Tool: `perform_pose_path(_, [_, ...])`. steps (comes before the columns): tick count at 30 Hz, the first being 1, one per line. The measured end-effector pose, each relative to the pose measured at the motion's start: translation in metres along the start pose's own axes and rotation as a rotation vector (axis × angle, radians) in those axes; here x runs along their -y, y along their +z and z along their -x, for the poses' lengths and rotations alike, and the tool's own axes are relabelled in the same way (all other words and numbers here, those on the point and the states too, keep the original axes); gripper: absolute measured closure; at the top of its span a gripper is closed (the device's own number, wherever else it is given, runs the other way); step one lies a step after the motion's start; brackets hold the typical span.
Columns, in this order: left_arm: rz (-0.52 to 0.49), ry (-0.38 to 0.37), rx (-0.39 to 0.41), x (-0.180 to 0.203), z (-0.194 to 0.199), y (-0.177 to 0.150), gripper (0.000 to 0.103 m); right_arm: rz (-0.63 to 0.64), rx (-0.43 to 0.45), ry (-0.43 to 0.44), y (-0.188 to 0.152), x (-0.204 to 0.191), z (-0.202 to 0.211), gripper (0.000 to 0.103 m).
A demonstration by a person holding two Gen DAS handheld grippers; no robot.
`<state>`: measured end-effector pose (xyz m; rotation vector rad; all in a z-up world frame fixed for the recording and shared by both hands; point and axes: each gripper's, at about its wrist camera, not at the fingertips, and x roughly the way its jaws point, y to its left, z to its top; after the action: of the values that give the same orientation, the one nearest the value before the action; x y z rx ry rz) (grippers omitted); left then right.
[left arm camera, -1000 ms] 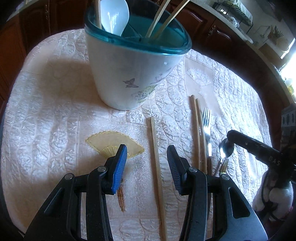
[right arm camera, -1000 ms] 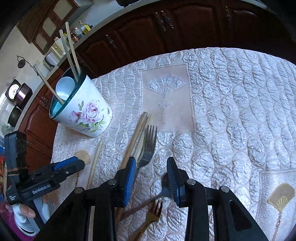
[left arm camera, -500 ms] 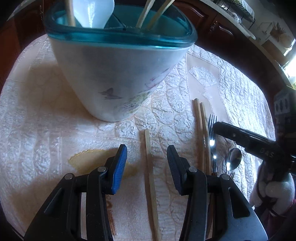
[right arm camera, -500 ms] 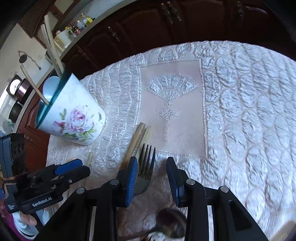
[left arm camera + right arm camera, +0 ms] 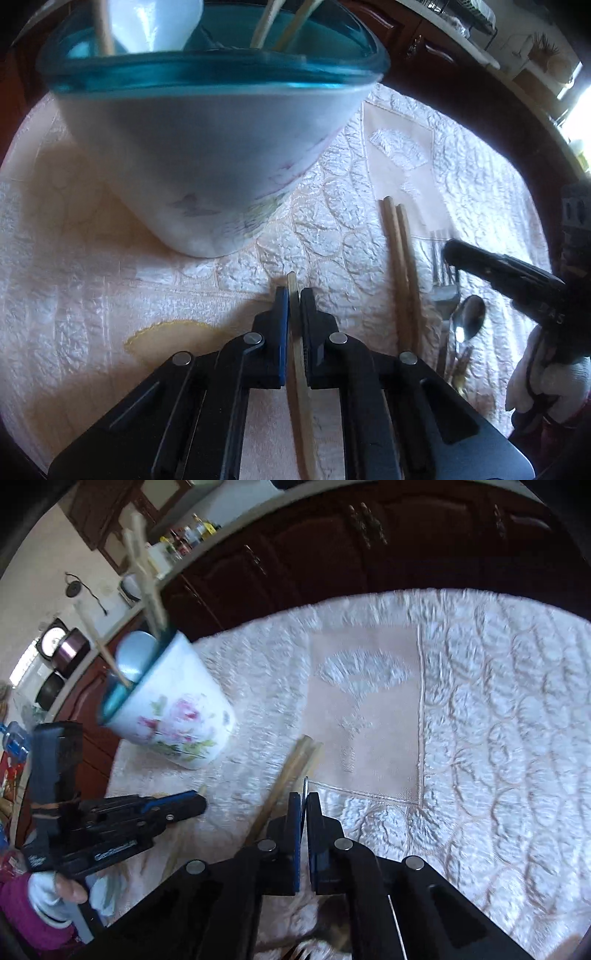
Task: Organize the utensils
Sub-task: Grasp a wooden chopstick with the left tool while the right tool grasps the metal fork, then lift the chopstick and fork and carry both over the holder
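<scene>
Left wrist view: my left gripper [image 5: 294, 299] is closing on a lone chopstick [image 5: 301, 373] lying on the cloth [image 5: 92, 280], pads against it. Just ahead looms the holder [image 5: 207, 155], close over the tips. To the right lie two chopsticks [image 5: 400, 266], a fork [image 5: 441, 273] and a spoon [image 5: 469, 317]. My right gripper [image 5: 303, 808], angled down, pinches what seems, through the blur, to be the fork's edge. My left tool's side lettering is unreadable.
</scene>
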<state>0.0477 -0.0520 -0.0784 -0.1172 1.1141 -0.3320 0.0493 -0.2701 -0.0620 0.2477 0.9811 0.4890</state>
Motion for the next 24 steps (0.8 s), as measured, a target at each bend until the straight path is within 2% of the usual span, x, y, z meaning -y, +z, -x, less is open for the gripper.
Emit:
perform_pose_path(9, [0.038,-0.081,0.073,-0.02,0.059,-0.013,0.099,0.046,0.157,-0.012,-0.002,-0.025,0.076,0.102])
perform_pose_path(16, [0.023,-0.119,0.161,-0.017,0.118,-0.025,0.099,0.13,0.221,-0.049,-0.001,-0.047,0.118,0.101])
perform_pose_path(24, [0.022,-0.161,0.268,-0.02,0.18,-0.02,0.099,0.17,0.288,-0.046,0.008,-0.071,0.151,0.101])
